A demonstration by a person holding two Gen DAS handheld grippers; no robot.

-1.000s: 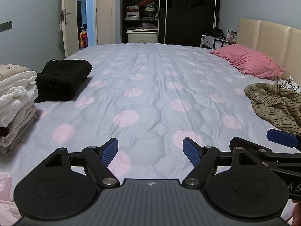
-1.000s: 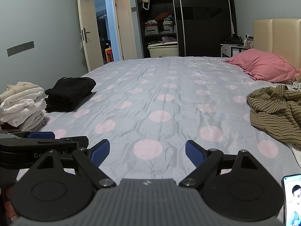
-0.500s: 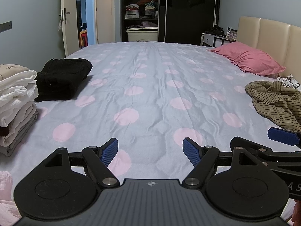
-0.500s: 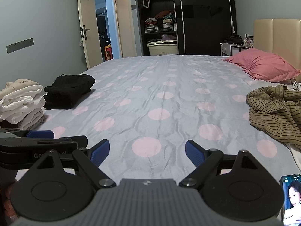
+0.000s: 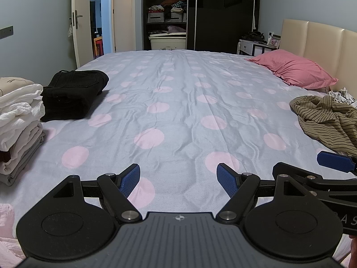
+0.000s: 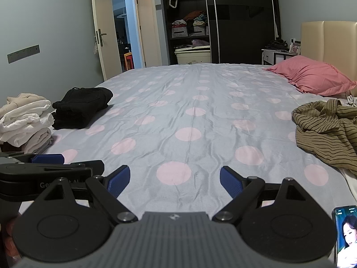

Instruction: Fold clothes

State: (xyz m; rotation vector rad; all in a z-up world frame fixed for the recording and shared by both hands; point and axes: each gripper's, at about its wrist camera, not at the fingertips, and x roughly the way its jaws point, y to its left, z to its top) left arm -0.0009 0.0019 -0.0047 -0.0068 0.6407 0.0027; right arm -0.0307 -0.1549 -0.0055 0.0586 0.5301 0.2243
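Striped olive garment is seen crumpled at the bed's right edge, untouched. Folded black pile & white stack are kept on the left. Left gripper & right gripper are held over the sheet, fingers spread wide, nothing gripped. "Ge… AI" is partly read on the left tool.

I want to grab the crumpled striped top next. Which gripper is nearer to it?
Right. The right gripper hovers open beside the striped top, which lies just to its right; the left gripper, also open, sits farther left.
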